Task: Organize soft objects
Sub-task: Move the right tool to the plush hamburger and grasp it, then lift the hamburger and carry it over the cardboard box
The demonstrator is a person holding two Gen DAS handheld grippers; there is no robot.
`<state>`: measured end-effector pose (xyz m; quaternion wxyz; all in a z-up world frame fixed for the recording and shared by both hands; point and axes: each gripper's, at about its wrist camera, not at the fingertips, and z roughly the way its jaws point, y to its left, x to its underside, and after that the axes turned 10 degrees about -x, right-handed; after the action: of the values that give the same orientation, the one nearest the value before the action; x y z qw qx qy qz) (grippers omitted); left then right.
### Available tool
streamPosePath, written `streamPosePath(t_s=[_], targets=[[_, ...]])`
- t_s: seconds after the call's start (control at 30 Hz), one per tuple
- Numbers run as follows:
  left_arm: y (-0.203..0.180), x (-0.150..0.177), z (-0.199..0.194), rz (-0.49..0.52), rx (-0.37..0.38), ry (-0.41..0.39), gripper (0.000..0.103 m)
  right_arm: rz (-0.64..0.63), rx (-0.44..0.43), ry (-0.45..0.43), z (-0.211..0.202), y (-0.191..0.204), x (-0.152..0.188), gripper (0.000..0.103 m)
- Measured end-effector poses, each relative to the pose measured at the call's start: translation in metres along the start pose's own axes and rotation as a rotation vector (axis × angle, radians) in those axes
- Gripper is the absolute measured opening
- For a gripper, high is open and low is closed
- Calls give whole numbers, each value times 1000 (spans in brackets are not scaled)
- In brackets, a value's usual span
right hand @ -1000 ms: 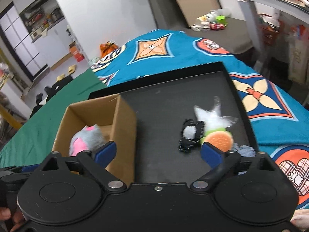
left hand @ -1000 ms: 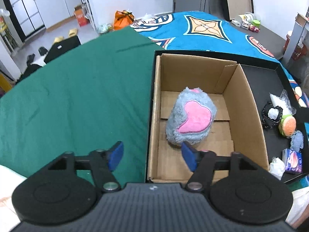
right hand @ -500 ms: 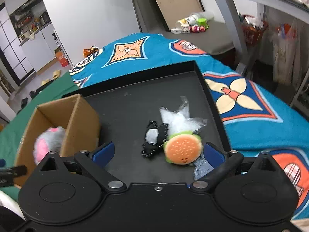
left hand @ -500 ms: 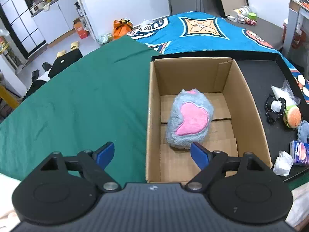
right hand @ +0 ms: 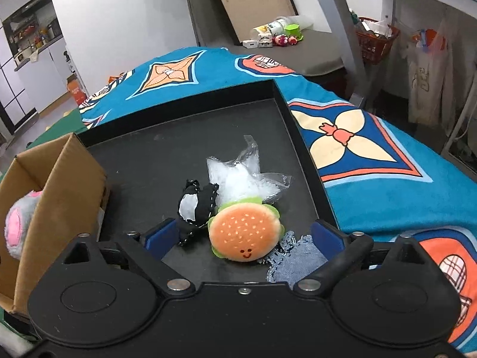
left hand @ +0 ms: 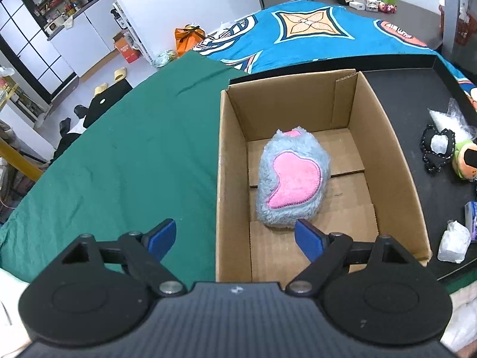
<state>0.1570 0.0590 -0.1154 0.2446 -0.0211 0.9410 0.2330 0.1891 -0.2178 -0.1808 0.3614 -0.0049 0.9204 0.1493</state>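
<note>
Risk: right tool (right hand: pixel 244 235) closing, nothing pinched yet, straddles burger (right hand: pixel 245 235) on tray (right hand: pixel 280 98); pouch (right hand: pixel 195 208) at 10 o'clock may snag. Left tool (left hand: pixel 235 235) released; plush (left hand: pixel 293 179) in box (left hand: pixel 384 137).

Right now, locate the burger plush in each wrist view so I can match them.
Left wrist: burger plush at the far right edge, partly cut off.
Right wrist: burger plush low centre, on the black tray.
Shared landmark: the cardboard box.
</note>
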Motion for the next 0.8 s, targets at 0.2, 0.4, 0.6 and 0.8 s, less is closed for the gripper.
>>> streamPosePath(t_s=[0.2,0.4,0.6,0.8], targets=[[-6,-4,8,23,-33,40,86,-8,-11,32,12,-3,1,87],[-19,-8,13,81,-61,52,86,-20,-24,75,23,-6,2,73],[-22,-7,14,93,-72,65,86,-41,-30,93,25,-5,3,52],[-22,-7,11,97,-78,57,86,-43,-44,76,17,-3,2,51]])
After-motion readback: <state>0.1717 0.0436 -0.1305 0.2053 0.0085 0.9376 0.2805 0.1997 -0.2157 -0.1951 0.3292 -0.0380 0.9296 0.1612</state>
